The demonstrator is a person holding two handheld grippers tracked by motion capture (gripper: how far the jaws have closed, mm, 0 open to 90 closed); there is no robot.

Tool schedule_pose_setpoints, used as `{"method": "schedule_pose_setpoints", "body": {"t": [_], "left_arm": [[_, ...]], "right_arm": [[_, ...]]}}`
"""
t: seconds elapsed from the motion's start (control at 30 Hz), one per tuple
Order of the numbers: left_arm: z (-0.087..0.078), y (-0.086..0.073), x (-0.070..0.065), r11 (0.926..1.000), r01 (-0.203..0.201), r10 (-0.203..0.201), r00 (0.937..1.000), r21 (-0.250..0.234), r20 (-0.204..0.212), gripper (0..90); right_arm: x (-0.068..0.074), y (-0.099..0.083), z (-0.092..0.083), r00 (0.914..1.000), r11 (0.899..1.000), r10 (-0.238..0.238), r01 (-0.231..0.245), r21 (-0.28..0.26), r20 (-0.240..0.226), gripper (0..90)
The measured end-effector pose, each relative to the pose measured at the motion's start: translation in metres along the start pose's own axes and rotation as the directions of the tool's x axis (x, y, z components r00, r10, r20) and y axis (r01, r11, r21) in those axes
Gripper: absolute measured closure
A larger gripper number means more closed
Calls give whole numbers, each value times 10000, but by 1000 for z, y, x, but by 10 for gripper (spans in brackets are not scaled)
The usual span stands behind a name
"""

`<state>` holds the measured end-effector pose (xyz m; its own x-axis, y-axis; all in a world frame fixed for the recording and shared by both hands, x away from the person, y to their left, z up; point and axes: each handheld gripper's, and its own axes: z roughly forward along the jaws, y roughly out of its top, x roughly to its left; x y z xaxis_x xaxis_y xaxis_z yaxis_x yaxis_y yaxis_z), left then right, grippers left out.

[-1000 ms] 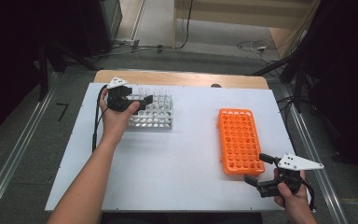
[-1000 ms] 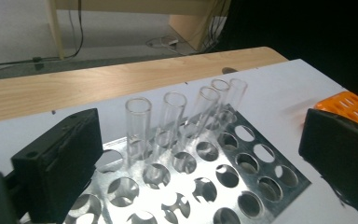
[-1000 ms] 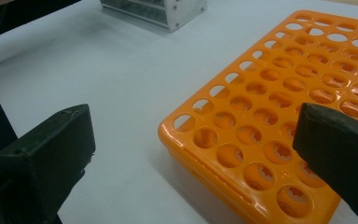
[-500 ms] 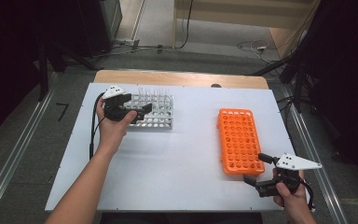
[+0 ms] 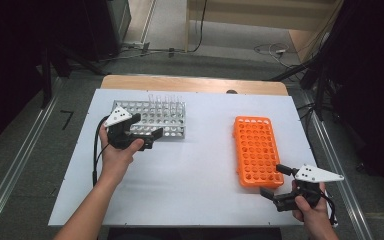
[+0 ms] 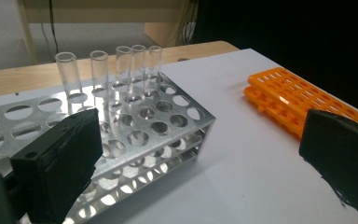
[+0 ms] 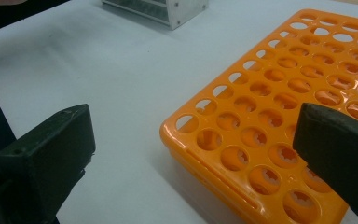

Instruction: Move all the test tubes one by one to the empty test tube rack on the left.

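Five tubes (image 6: 116, 70) stand in the metal rack (image 5: 152, 120); orange rack (image 5: 256, 150) is empty. Both grippers' fingers are spread, grasping nothing, so no transfer has begun.

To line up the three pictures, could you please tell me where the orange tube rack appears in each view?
High view: the orange rack lies right of centre on the white table, ahead of the right gripper.
Left gripper view: at the right edge, beyond the metal rack.
Right gripper view: fills the right half, its near corner between the open jaws.
Shared landmark: the metal rack's corner.
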<state>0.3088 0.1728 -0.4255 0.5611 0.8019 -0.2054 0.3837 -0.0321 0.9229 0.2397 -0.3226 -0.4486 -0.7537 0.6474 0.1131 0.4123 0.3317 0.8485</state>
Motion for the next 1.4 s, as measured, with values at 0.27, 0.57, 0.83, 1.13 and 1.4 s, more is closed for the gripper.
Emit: {"method": "schedule_pose_setpoints", "body": {"t": [0.27, 0.57, 0.83, 1.13, 1.4], "left_arm": [[-21, -15, -21, 9997, -122, 129, 9994, -229, 321, 0], [-45, -35, -39, 9985, -371, 382, 9989, -411, 278, 0], [-70, -52, -43, 9973, -564, 573, 9982, -476, 182, 0], [-98, -72, -37, 9964, -526, 516, 9985, -671, -168, 0], [-108, -80, -26, 9952, -454, 407, 9976, -862, -555, 0]], "right_arm": [[1, 0, 1, 10000, 10000, -71, 71, 57, 7, 0], [1, -1, 2, 9999, 9999, -131, 130, 96, 50, 0], [0, -2, 2, 9998, 9999, -134, 133, 74, 131, 0], [-4, -6, 1, 9993, 10000, -15, 14, 16, 378, 0], [-8, -9, 0, 9984, 9999, 103, -103, 1, 555, 0]]}}
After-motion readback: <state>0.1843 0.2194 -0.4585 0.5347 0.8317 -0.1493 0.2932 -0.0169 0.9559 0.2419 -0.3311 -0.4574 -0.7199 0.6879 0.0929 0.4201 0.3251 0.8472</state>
